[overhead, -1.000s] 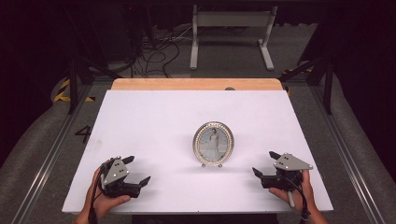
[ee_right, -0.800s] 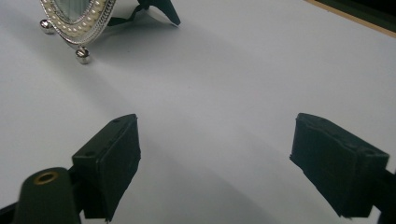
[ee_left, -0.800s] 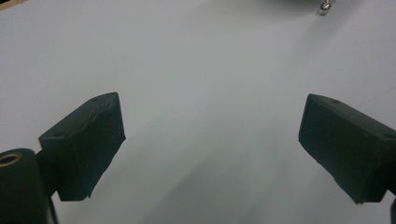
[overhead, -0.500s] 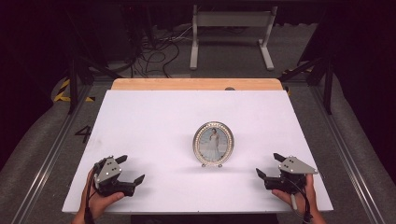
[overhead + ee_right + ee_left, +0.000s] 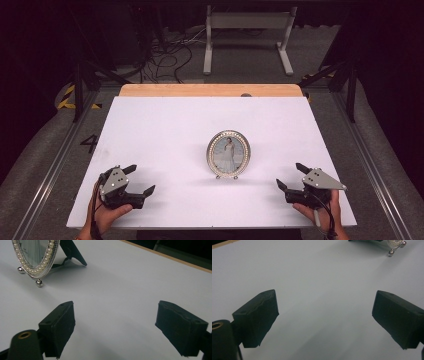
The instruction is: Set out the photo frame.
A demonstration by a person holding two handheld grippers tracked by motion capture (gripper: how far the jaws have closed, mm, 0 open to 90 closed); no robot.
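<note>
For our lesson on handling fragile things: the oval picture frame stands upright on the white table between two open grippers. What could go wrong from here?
1. The picture frame stands upright on small ball feet and a thin rear strut; a sideways nudge could tip it flat.
2. Its pearl-edged rim is narrow and curved, so the jaws of the right gripper or the left gripper may slip off it.
3. Squeezing across the glazed face could crack it.

Picture frame (image 5: 229, 154) stands on table (image 5: 165, 130), between both grippers.

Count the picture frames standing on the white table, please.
1. The oval picture frame stands upright near the middle of the table, between the left gripper and right gripper, touching neither.
</note>
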